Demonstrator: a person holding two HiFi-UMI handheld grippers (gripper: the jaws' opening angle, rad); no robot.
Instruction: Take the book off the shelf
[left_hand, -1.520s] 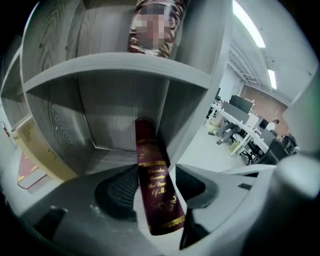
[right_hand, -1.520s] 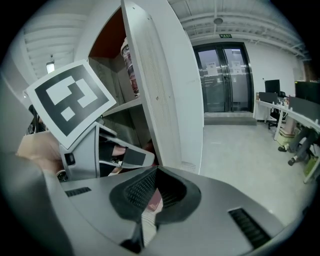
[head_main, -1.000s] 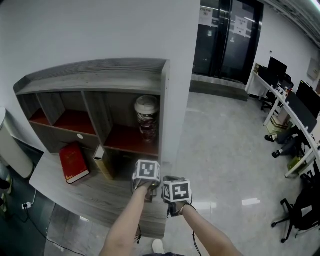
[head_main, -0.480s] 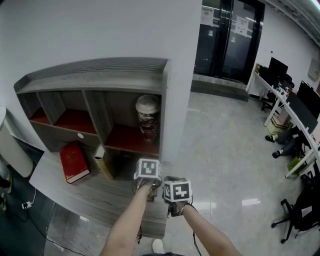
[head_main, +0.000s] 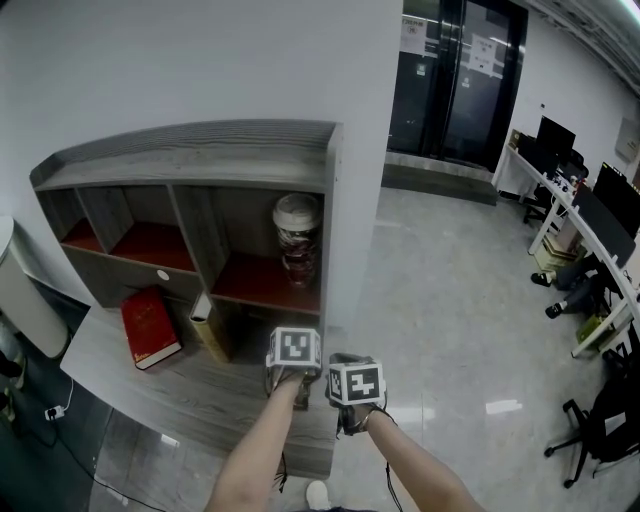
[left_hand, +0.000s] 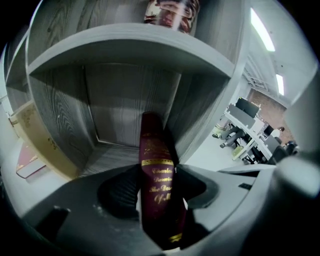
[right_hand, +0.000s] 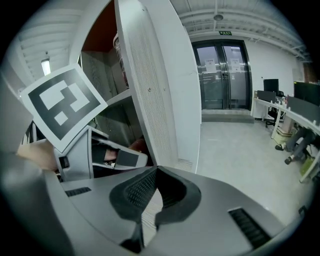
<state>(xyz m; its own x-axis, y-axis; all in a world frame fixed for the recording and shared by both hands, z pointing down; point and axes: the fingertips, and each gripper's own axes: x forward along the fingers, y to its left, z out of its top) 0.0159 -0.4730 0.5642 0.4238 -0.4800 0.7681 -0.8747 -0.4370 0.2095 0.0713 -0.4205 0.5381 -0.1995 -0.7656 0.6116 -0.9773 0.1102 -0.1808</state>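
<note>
Maroon with gold lettering on its spine, the book (left_hand: 156, 167) stands upright in the bottom right compartment of the shelf (head_main: 190, 150), close to the right wall of that compartment. The left gripper (head_main: 291, 376) is clamped on it: the two dark pads press the covers from either side, with the spine facing the left gripper view. The book's lower end sits between the jaws and its top rises toward the board above. In the head view the marker cube covers the book.

The right gripper (right_hand: 151, 192) is just beside the left one, at the shelf's outer right edge. Its jaws are together at the tips, with nothing between them. The white side panel (right_hand: 150, 85) rises right in front of it.

A jar (head_main: 296, 238) stands on the red-lined floor of the compartment above the book. On the shelf's lower ledge a red book (head_main: 150, 327) lies flat near the left end. A tan book (head_main: 207, 324) leans at the front of the middle compartment, between the red one and the left gripper.
</note>
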